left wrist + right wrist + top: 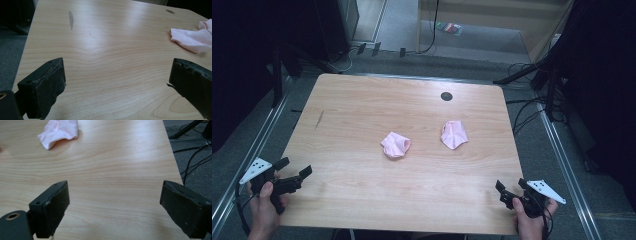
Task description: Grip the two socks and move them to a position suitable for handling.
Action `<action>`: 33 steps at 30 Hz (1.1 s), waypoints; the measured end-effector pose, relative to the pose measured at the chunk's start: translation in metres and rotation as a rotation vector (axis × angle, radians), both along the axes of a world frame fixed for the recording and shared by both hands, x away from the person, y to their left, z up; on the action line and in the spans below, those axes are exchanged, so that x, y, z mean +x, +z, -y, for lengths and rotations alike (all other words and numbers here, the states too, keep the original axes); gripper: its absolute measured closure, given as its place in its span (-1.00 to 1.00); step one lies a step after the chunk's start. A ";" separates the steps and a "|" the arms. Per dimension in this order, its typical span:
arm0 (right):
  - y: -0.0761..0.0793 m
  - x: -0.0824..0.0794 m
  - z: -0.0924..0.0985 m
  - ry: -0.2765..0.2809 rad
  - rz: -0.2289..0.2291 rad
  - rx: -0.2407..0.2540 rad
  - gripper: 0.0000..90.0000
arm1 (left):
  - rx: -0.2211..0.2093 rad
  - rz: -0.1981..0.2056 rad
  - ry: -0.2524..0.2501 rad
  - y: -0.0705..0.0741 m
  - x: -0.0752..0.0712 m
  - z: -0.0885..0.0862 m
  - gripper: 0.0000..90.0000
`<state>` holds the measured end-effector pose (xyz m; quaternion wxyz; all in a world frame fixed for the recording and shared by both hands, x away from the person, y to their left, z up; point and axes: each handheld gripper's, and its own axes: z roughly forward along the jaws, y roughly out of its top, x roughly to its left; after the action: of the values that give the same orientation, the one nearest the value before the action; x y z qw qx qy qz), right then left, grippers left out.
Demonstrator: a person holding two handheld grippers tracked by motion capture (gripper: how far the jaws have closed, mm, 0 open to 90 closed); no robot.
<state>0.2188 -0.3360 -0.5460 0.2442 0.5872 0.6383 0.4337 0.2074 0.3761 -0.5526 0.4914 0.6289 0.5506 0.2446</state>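
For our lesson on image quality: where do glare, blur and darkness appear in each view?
High view: dim, black corners around the table. Left gripper view: pale glare across the wood, near jaws soft. Right gripper view: sheen near the pink cloth, jaws slightly blurred.

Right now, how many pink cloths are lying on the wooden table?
2. One pink cloth lies near the table's middle; the other pink cloth lies to its right, slightly farther from the person. They do not touch.

A lab or recording studio is suggested: a bare wooden table is ringed by dark stands, loose floor cables and grey carpet.
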 end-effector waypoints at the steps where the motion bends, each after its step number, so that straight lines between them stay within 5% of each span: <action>1: 0.000 0.000 0.000 -0.003 0.000 0.000 -0.79 | 0.000 0.000 0.000 0.000 0.000 0.000 -0.98; 13: 0.019 0.000 -0.015 0.012 0.024 0.001 -0.75 | 0.003 -0.001 -0.004 0.000 0.000 0.001 -0.98; 21: 0.036 0.013 -0.052 0.070 0.028 -0.039 -0.72 | 0.008 -0.012 -0.002 0.000 0.001 0.001 -0.98; 33: 0.047 0.040 -0.098 0.124 0.016 -0.037 -0.71 | 0.003 -0.009 -0.006 0.000 0.001 0.000 -0.98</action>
<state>0.2584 -0.2384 -0.4995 0.2325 0.5384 0.6795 0.4408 0.2087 0.3759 -0.5527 0.4887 0.6324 0.5506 0.2409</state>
